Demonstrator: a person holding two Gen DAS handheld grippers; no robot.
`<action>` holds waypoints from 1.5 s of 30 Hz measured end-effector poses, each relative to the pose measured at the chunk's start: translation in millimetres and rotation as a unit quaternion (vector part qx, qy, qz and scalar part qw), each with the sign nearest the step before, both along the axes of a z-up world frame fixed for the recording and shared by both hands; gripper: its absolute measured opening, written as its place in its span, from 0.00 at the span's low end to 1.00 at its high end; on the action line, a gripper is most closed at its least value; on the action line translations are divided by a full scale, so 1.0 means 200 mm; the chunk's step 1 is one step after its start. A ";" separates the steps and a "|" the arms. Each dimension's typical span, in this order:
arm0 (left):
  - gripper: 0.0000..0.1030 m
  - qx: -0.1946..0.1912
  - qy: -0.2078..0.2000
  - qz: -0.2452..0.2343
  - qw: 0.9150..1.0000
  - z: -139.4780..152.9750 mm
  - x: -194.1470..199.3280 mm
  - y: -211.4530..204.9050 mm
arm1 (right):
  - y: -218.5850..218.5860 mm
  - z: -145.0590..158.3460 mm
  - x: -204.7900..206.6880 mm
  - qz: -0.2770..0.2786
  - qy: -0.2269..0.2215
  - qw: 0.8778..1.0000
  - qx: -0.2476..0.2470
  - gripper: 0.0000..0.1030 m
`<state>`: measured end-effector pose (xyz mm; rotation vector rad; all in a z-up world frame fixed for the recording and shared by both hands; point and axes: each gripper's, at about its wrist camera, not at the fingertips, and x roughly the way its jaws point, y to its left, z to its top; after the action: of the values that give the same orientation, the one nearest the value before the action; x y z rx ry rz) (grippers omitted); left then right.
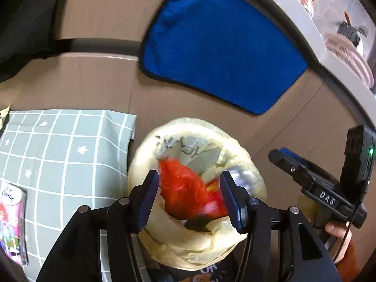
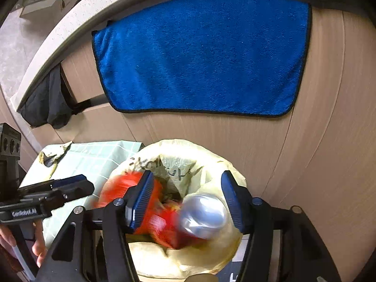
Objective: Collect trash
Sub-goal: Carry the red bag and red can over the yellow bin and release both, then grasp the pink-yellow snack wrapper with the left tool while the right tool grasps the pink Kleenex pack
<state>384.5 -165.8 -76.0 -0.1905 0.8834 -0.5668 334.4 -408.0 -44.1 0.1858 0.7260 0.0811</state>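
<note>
Both the left gripper (image 1: 189, 193) and right gripper (image 2: 186, 199) hover, jaws apart and empty, over a trash bag (image 1: 244, 157) whose red wrapper (image 1: 181, 192) and silver can (image 2: 203, 216) could spill if its soft rim gets knocked.

one bin bag (image 1: 188, 249), one blue towel (image 1: 211, 54), two grippers (image 1: 190, 202)

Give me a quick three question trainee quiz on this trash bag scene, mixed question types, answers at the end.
1. True or false: the left gripper is clamped on the red trash.
2. What colour is the towel? A green, B blue, C white.
3. Fill in: the silver can end lies inside the ____.

Key: 1 false, its jaws stand open over the bag; 2 B; 3 bag.
</note>
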 end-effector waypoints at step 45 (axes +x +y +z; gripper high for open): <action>0.53 -0.041 0.122 0.335 0.934 -0.27 -0.61 1.54 | 1.23 0.27 -0.16 0.193 -0.075 0.978 -0.036 0.57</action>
<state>262.0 142.2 -130.4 -0.6208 0.9657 0.0634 301.8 -162.9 10.5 -0.0340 0.6061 0.4339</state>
